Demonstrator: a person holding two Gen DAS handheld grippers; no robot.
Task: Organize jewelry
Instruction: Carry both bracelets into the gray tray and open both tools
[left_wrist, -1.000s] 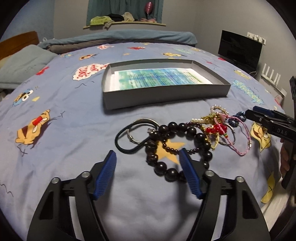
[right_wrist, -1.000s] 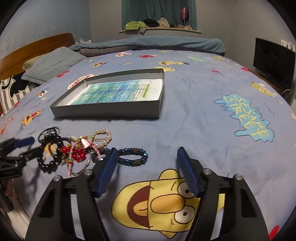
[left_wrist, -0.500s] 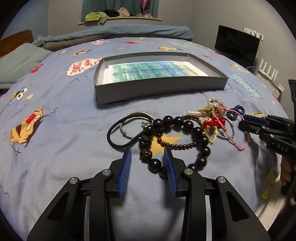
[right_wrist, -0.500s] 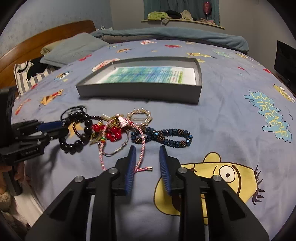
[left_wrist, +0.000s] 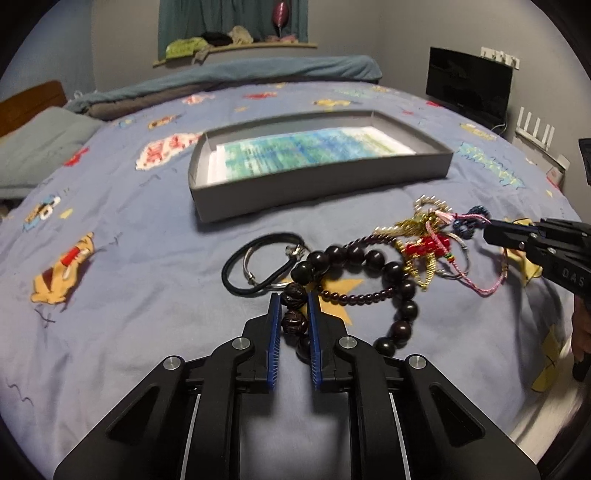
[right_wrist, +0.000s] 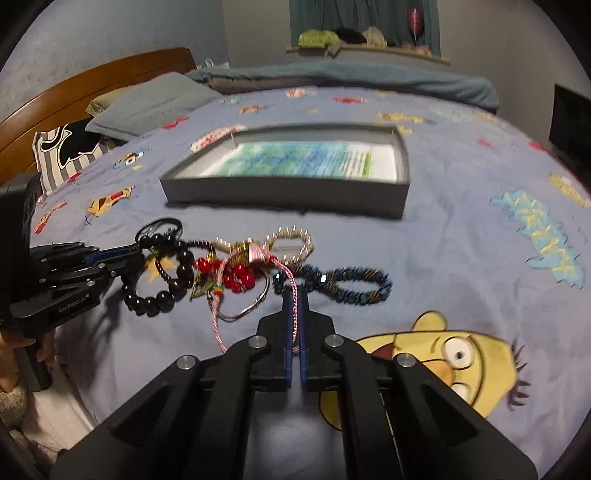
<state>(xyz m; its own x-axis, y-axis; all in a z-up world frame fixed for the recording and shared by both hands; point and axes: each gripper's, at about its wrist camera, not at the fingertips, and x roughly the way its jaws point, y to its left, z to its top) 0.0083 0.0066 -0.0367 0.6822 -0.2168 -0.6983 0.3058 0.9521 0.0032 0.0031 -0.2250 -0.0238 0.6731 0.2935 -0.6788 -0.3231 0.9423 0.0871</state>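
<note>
The left gripper (left_wrist: 293, 314) clenched the dark round-bead wooden bracelet (left_wrist: 400, 286), the right gripper (right_wrist: 294, 314) the pink braided cord (right_wrist: 291, 295), the shallow grey cardboard tray (left_wrist: 325, 177) at twelve o'clock.

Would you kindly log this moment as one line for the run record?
left gripper: shut on dark bead bracelet | right gripper: shut on pink cord | grey box: holds only paper | jewelry on the bedspread, tangled

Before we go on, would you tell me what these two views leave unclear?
- Print on the sheet in the gray box: motion blur, both views.
- Whether the pink cord is knotted into the jewelry pile: pieces overlap.
- Bracelet beads behind the left gripper: its pads cover them.
</note>
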